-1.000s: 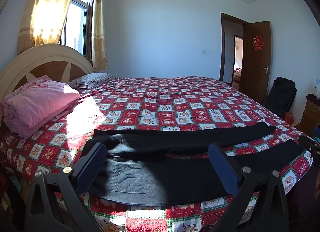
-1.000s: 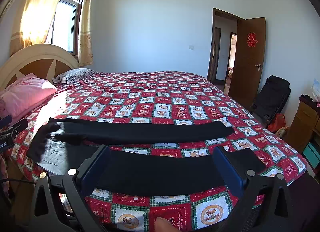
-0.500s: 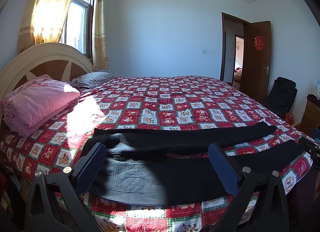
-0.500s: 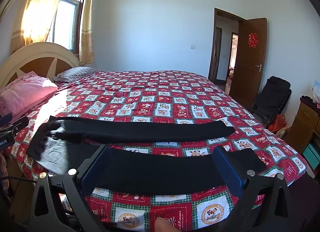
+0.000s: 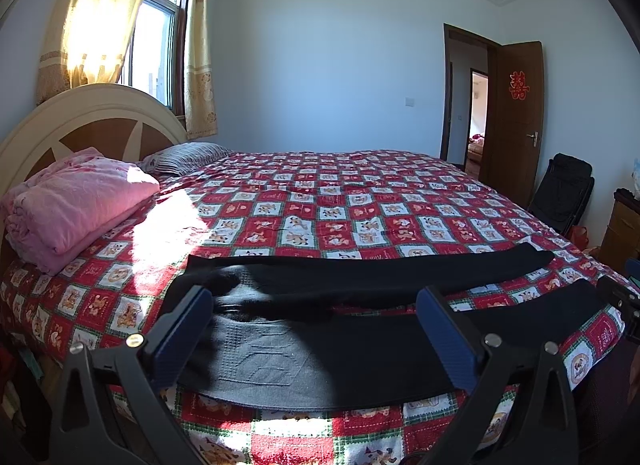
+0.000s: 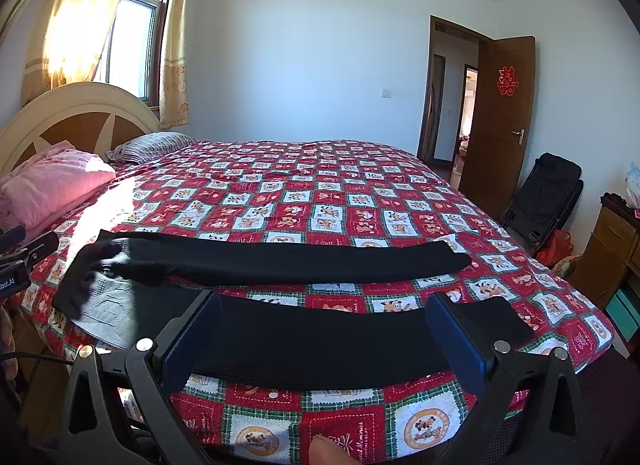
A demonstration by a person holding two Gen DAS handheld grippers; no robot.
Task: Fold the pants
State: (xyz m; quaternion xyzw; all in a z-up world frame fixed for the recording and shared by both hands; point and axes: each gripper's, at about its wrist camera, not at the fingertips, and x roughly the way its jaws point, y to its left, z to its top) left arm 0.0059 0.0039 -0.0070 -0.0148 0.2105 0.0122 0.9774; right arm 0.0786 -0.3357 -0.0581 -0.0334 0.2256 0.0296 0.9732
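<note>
Flat ahead, black pants (image 5: 360, 329) beyond left claw (image 5: 316, 337), spread wide

Sunlight glares through the window (image 5: 156, 49), patching the bed (image 5: 360, 201); fisheye edges curve darkly.

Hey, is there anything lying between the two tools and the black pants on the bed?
Nothing visible. The pants lie flat on the bedspread, and both the left tool and right tool hang open right over them.

Before me, sun through the curtained window (image 5: 156, 53) lights a bed (image 5: 360, 201) with red patchwork quilt, white walls around, a brown door (image 5: 516, 117) open at right.
</note>
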